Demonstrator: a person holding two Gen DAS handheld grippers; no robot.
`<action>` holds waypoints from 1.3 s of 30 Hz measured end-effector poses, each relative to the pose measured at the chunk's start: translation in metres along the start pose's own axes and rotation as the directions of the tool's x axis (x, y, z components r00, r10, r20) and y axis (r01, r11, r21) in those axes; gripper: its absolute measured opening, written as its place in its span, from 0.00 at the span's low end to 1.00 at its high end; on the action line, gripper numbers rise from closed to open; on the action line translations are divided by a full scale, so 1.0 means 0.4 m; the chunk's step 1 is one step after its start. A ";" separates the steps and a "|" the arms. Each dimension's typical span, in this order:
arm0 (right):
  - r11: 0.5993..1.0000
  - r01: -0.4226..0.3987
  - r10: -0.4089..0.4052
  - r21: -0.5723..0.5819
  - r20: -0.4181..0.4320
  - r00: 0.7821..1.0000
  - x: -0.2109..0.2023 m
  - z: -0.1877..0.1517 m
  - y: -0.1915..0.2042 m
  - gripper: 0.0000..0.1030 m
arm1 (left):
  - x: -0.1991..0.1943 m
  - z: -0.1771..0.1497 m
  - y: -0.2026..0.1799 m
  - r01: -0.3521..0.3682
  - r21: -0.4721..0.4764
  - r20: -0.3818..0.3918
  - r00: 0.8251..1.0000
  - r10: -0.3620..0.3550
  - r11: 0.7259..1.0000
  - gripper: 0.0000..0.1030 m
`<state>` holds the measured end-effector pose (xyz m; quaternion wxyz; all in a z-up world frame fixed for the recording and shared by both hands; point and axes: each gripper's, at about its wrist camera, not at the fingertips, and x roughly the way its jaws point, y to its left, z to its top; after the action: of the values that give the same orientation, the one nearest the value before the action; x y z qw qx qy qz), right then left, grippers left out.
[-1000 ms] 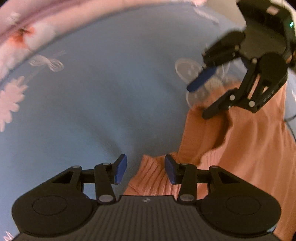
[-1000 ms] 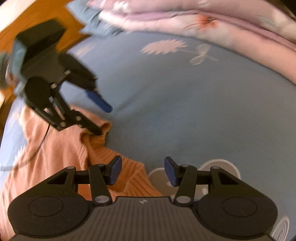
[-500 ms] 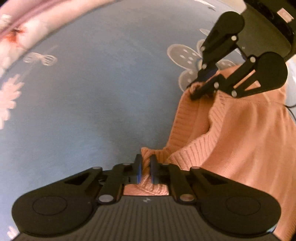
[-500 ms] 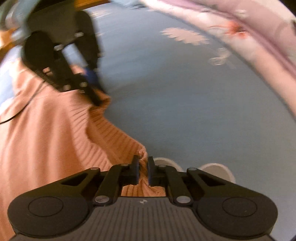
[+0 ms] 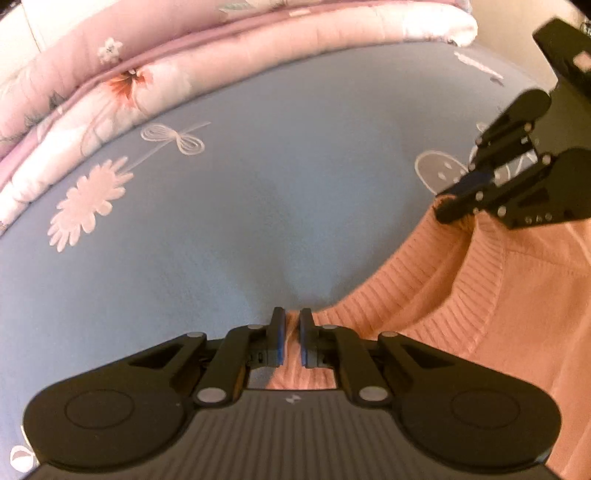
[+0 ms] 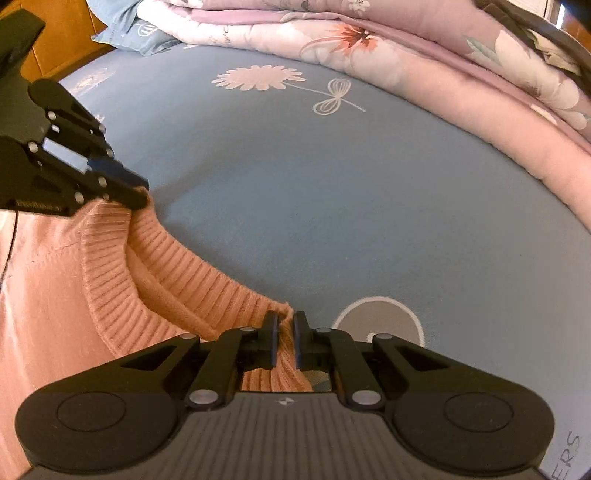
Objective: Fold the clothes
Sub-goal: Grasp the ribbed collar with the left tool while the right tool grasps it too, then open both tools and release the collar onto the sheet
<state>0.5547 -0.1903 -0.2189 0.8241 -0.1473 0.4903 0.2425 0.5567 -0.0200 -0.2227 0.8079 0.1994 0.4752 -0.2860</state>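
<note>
An orange ribbed knit sweater (image 5: 498, 295) lies on a blue bedsheet (image 5: 258, 203), its neckband edge stretched between the two grippers. My left gripper (image 5: 290, 325) is shut on one end of the ribbed edge, low in the left wrist view. The right gripper (image 5: 458, 203) shows there at the right, pinching the other end. In the right wrist view my right gripper (image 6: 284, 326) is shut on the sweater (image 6: 74, 295) edge, and the left gripper (image 6: 129, 192) grips it at the left.
A folded pink floral quilt (image 5: 184, 66) runs along the far side of the bed (image 6: 406, 48). A blue pillow (image 6: 147, 33) and a wooden headboard (image 6: 66, 40) sit at the far left in the right wrist view. The sheet (image 6: 332, 192) carries flower prints.
Both grippers went from open above the sweater's edge to shut on it. They then tilted up, so the quilt came into view and the neckband stretched out between them.
</note>
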 end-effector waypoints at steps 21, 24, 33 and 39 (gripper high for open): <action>0.759 -0.596 0.611 0.263 0.029 0.791 -0.054 -0.157 -0.012 0.53 | -0.042 -0.097 -0.028 0.337 -0.049 -0.039 0.940 -0.339 0.940 0.59; 0.738 -0.602 0.618 0.306 0.053 0.785 -0.043 -0.176 -0.053 0.53 | -0.024 -0.105 0.045 0.417 -0.159 -0.003 0.906 -0.423 0.895 0.51; 0.758 -0.549 0.556 0.353 0.091 0.826 -0.059 -0.218 -0.128 0.51 | -0.078 -0.198 0.146 0.324 -0.273 0.016 0.943 -0.333 0.906 0.62; 0.804 -0.471 0.471 0.362 0.094 0.877 -0.090 -0.214 -0.112 0.56 | -0.128 -0.199 0.138 0.232 -0.330 0.028 0.971 -0.236 0.915 0.61</action>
<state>0.5017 -0.2783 -0.2278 0.7505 0.1387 0.5487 0.3413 0.5209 0.0829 -0.2121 0.7869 0.0046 0.5418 -0.2953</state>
